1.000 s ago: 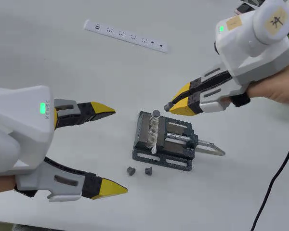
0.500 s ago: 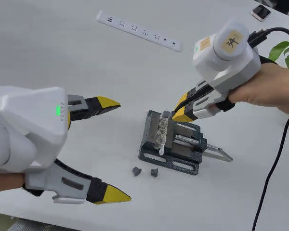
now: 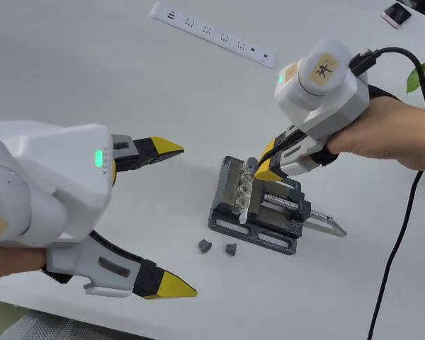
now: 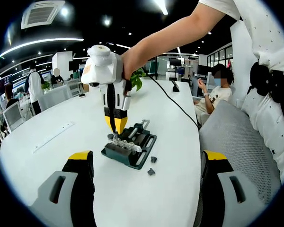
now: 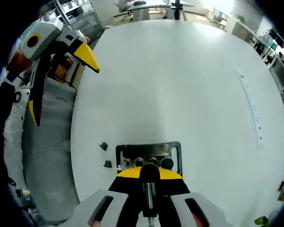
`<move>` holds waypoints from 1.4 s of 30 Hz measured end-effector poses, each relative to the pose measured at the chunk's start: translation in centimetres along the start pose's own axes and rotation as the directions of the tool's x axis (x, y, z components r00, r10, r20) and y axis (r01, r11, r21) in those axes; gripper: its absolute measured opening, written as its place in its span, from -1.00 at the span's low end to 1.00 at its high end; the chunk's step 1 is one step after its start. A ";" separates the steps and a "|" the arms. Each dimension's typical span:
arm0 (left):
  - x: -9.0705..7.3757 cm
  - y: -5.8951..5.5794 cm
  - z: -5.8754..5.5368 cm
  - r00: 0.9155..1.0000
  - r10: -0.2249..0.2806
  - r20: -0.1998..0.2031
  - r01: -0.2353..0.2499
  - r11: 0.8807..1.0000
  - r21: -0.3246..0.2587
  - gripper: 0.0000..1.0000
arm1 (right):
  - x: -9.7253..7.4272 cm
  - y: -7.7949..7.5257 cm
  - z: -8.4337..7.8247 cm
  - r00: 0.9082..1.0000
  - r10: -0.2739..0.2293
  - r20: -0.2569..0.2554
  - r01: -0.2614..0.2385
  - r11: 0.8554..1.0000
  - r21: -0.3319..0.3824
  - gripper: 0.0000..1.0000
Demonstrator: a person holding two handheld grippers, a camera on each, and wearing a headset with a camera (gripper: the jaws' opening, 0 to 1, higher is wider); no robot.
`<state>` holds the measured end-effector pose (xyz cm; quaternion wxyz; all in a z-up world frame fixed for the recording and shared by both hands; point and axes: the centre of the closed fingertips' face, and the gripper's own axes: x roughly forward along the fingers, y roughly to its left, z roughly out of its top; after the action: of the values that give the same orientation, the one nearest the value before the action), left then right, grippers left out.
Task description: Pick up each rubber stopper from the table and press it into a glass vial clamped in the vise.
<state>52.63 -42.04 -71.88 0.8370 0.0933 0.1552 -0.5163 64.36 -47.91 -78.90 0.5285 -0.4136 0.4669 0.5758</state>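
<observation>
- head view: at 9 o'clock, left gripper [image 3: 168,216] with jaws spread wide and nothing between them.
- from 2 o'clock, right gripper [image 3: 258,170] with jaws nearly together, tips pointing down onto the far end of the row of glass vials [image 3: 244,193]; cannot tell from here what is in the tips.
- vials upright, clamped in the dark vise [image 3: 255,236] near the middle of the white table [image 3: 92,71].
- two loose stoppers [image 3: 205,246] on the table just beside the vise, at 7 o'clock of it, not touching each other.
- power strip [image 3: 212,32] at 12 o'clock, well apart from the vise.
- left gripper view: own two jaws at 6 o'clock, far apart, holding nothing.
- vise with the vials at the centre; right gripper coming down from 11 o'clock, tips at the end vial.
- loose stoppers at 4 o'clock of the vise, near its base.
- right gripper view: own jaws rising from 6 o'clock, closed on a small dark rubber stopper [image 5: 149,167], directly over the row of vials.
- at 3 o'clock of it, just beside, seated stopper [image 5: 166,163] on a vial mouth.
- loose stoppers at 9 o'clock of the vise.
- left gripper at 10 o'clock, well apart, wide open.
</observation>
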 end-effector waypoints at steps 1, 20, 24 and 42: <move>0.0 0.0 0.0 1.000 -0.002 0.001 0.002 1.000 -0.001 0.88 | 0.0 0.0 -0.1 1.000 -0.001 -0.003 0.001 1.000 0.002 -0.90; 0.1 -0.3 0.1 1.000 -0.018 0.020 0.018 1.000 -0.013 0.81 | 0.6 0.0 -0.2 0.999 -0.005 -0.041 0.005 1.000 -0.003 -0.90; 0.0 -0.4 0.3 0.999 -0.018 0.033 0.019 1.000 -0.020 0.81 | 0.7 -0.1 -0.3 0.999 -0.010 -0.052 0.010 1.000 -0.010 -0.90; 0.1 -0.5 0.4 0.999 -0.020 0.045 0.021 0.999 -0.032 0.78 | 0.9 -0.1 -0.3 0.996 -0.023 -0.085 0.021 0.999 -0.030 -0.90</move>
<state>52.27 -42.45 -71.52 0.8363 0.0666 0.1459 -0.5243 64.39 -47.97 -79.89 0.5086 -0.4505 0.4760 0.5584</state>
